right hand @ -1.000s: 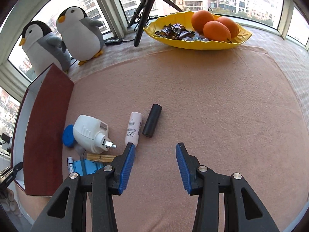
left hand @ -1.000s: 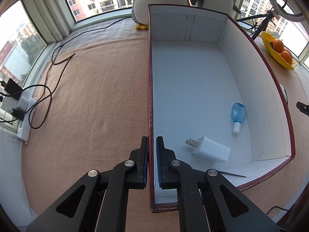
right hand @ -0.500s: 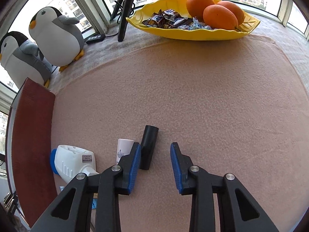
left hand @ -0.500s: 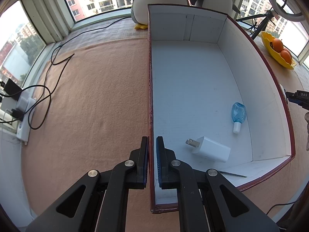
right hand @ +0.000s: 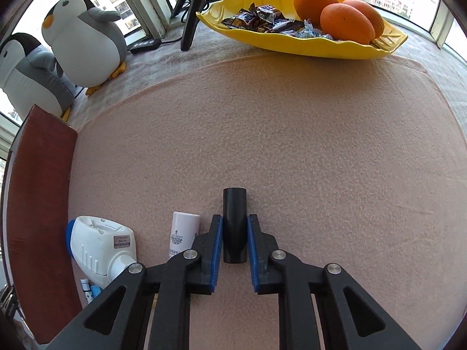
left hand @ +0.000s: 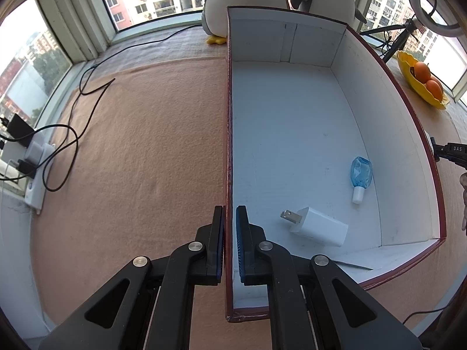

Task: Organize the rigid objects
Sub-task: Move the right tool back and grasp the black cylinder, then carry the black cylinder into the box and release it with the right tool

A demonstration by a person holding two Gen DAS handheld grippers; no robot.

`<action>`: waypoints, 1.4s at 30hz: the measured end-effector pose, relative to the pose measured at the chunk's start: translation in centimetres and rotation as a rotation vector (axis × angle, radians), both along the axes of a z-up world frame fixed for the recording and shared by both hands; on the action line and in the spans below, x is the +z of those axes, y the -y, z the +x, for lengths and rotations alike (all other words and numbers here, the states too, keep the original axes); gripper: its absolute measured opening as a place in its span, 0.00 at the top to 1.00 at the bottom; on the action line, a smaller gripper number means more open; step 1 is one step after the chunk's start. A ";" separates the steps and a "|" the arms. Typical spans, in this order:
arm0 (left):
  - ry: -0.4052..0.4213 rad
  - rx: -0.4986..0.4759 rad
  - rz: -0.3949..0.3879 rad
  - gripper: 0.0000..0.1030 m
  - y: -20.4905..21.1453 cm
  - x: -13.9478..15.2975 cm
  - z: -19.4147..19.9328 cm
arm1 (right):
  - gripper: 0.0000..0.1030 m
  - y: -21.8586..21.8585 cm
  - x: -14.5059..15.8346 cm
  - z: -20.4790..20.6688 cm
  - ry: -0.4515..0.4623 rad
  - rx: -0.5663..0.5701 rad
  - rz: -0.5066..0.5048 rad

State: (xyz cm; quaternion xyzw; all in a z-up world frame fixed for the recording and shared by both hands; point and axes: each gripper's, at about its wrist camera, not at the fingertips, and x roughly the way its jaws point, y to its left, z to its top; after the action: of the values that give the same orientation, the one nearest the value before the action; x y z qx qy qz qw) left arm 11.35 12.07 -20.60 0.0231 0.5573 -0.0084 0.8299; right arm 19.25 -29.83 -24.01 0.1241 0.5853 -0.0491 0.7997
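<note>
My left gripper (left hand: 230,221) is shut on the left wall of the white-lined, dark red box (left hand: 229,134). Inside the box lie a white charger plug (left hand: 319,229) and a small blue bottle (left hand: 361,173). In the right wrist view my right gripper (right hand: 235,227) is shut on a black cylinder (right hand: 234,221) that lies on the pink cloth. Left of it lie a white tube (right hand: 183,233) and a white plug-in device with a blue cap (right hand: 100,243). The box's red outer wall (right hand: 35,204) stands at the far left.
Two plush penguins (right hand: 83,38) sit behind the box. A yellow dish (right hand: 306,43) holds oranges and sweets at the back right. A tripod leg (right hand: 194,8) stands beside it. A power strip with cables (left hand: 35,157) lies at the left edge.
My right gripper has moved forward and to the left over the black cylinder and closed on it. My left gripper has stayed shut on the box wall.
</note>
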 end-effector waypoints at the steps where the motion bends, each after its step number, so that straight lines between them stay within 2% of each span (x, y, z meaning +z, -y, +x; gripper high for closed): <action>1: 0.000 0.004 -0.002 0.94 0.0 0.0 0.0 | 0.86 -0.1 0.3 -0.1 0.008 0.007 -0.003; 7: 0.005 0.042 -0.018 0.94 -0.3 -0.2 -0.2 | 0.86 -1.5 3.4 -0.4 0.083 0.076 -0.040; 11: 0.013 0.075 -0.031 0.94 -0.5 -0.3 -0.3 | 0.86 -3.5 5.8 -0.3 0.133 0.140 -0.024; 22: 0.032 0.148 -0.049 0.94 -0.9 -0.2 -0.7 | 0.86 -12.5 11.0 -0.7 0.231 0.417 0.026; 31: 0.042 0.183 -0.049 0.94 -1.0 -0.2 -0.7 | 0.86 -19.1 12.2 -1.9 0.253 0.607 0.048; 42: 0.044 0.206 -0.047 0.94 -1.0 -0.4 -0.6 | 0.86 -25.4 11.4 -3.8 0.240 0.794 0.015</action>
State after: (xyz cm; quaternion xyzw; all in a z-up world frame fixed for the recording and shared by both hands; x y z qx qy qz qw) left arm 10.74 13.08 -21.02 -0.0538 0.5382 0.0642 0.8387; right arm 15.45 -4.44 -12.60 -0.1005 0.4907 0.2823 0.8181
